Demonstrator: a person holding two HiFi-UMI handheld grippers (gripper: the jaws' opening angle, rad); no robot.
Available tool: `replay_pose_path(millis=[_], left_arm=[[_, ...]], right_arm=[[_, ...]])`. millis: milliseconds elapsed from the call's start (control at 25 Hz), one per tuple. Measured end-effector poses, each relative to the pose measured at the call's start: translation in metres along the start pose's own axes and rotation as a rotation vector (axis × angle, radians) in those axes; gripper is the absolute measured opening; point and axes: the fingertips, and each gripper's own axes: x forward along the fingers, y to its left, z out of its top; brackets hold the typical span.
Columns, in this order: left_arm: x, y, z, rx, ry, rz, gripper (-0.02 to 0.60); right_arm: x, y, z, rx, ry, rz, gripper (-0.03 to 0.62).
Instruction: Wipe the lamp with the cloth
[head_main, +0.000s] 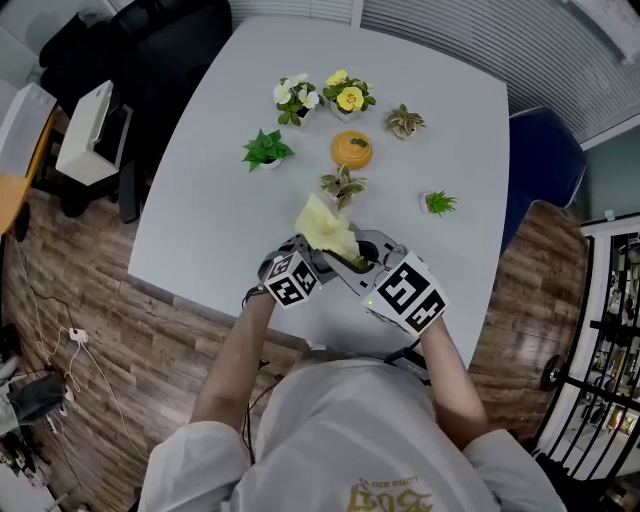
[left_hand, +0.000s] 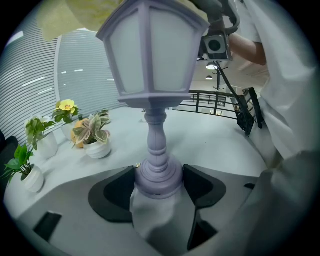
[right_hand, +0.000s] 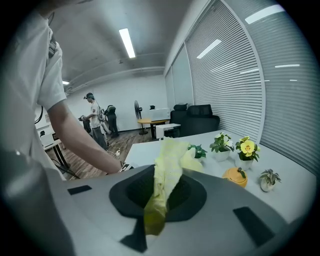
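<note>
Gripping the lamp (left_hand: 152, 60) by its round foot, the left tongs (left_hand: 159, 187) are standing wide, with a pad pressing on each side of the base. The lamp is standing upright in them at the near edge of the worktop (head_main: 220, 180). The right tongs (right_hand: 157, 195) are pinching the yellow cloth (right_hand: 167, 170) with the jaws nearly together, and its free end is draping up and out of them, over the lamp's top.

The lantern head is looking heavy against so low a hold. A sideways push from the cloth is likely to lever the foot round between the pads and tip the lamp. The cloth is being held by a narrow fold only, so a drag across the roof edges could be pulling it loose or snagging it. A leaning lamp could also be knocking the potted plants (head_main: 343, 185), the closest of which is sitting just beyond the cloth.

The head view is hiding the lamp almost wholly under the cloth and both tongs. The left gripper view is cutting off the roof, so whether the cloth is pressing on it or only hanging over it is not showing. The right gripper view is showing no lamp at all. Whether the foot is resting on the worktop or being lifted clear, I cannot tell.
</note>
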Motion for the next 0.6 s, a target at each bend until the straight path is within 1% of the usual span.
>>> replay_pose_path(millis=[160, 320, 400, 600], left_arm=[[0.000, 0.000, 0.000, -0.002, 0.003, -0.004, 0.307], [0.000, 0.001, -0.001, -0.001, 0.001, -0.005, 0.307], [0.001, 0.002, -0.001, -0.001, 0.001, -0.006, 0.307], [0.001, 0.000, -0.002, -0.005, 0.005, -0.007, 0.307]], right_arm=[[-0.005, 0.006, -0.011, -0.004, 0.015, 0.019, 0.046], [-0.011, 0.011, -0.024, 0.048, 0.008, 0.036, 0.046], [-0.015, 0.009, -0.027, 0.073, -0.003, 0.023, 0.046], [-0.026, 0.003, -0.037, 0.093, -0.001, -0.026, 0.046]])
